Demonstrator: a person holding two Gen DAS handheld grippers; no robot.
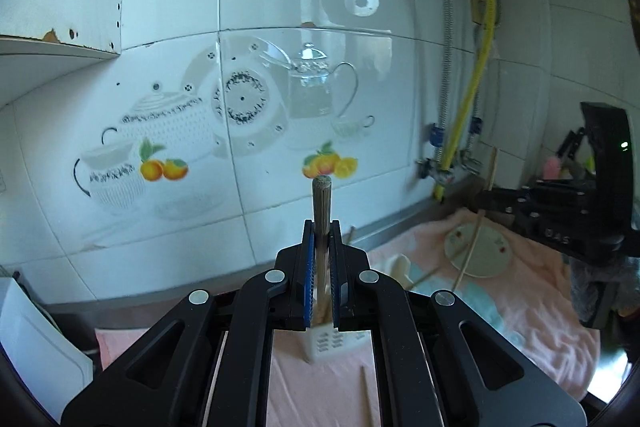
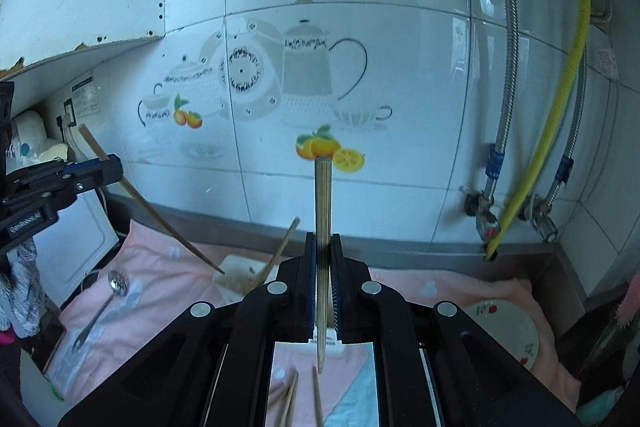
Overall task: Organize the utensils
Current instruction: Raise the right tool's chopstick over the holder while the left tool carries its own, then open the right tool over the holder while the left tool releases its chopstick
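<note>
Left claw point(image 1: 322, 227): blue-padded fingers point(image 1: 307, 267) drawn close, clamped on chopstick point(image 1: 321, 199) held upright, tip rising above fingertips. Seen from right wrist view, left claw point(image 2: 110, 167) sits at far left, raised above surface, gripping chopstick at slant.

Right claw point(image 2: 323, 241): fingers point(image 2: 338, 287) pinched on second chopstick point(image 2: 322, 195), upright. From left wrist view, right claw point(image 1: 486, 197) at right edge, raised, fingers pointing left, chopstick slanted.
</note>
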